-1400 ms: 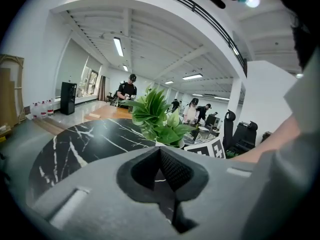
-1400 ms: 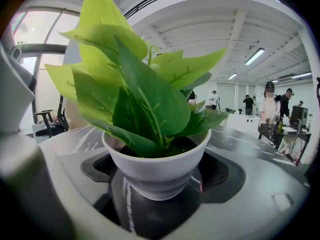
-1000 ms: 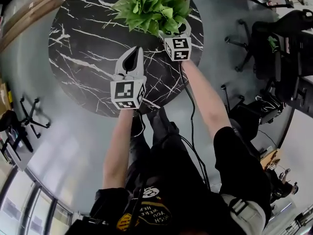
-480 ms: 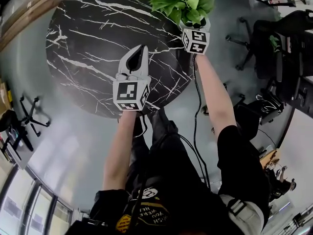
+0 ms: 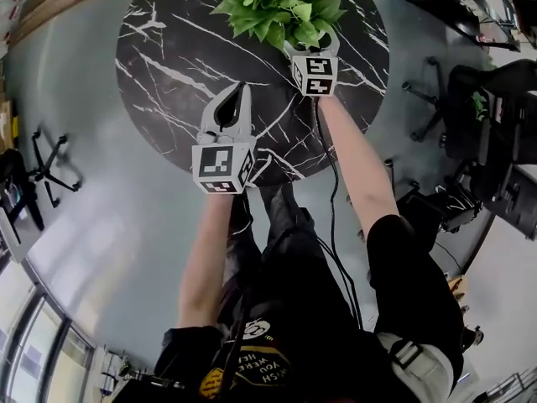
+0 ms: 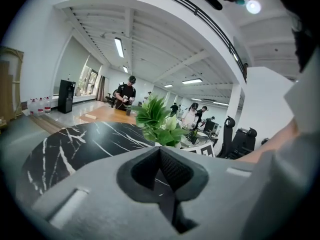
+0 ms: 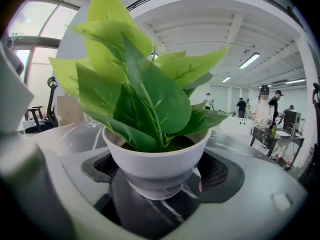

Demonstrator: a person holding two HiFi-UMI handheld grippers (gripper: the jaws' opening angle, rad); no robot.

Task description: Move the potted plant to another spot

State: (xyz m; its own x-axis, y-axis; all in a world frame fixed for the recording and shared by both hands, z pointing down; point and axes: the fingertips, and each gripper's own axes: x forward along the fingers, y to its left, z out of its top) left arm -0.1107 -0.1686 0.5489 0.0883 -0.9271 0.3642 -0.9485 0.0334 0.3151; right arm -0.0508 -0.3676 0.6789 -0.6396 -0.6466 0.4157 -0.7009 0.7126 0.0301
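Note:
The potted plant [image 5: 277, 7], green leaves in a white pot [image 7: 156, 164], is at the far side of the round black marble table [image 5: 168, 57]. My right gripper [image 5: 309, 40] is shut on the pot, with a dark pad [image 7: 220, 171] against each side. From these views I cannot tell whether the pot's base touches the tabletop. My left gripper [image 5: 237, 99] hovers over the near half of the table, shut and empty. Its closed tips [image 6: 165, 184] point toward the plant [image 6: 159, 126].
Office chairs stand on the grey floor at the left [image 5: 50, 166] and right [image 5: 487, 99] of the table. A wooden strip [image 5: 67, 2] lies at the far left. A black cable [image 5: 331, 191] hangs along my right arm. People [image 6: 125, 91] stand at far tables.
The right gripper carried the plant out to the table's right edge, then back toward the middle of the far side. The left gripper stayed shut and shifted a little.

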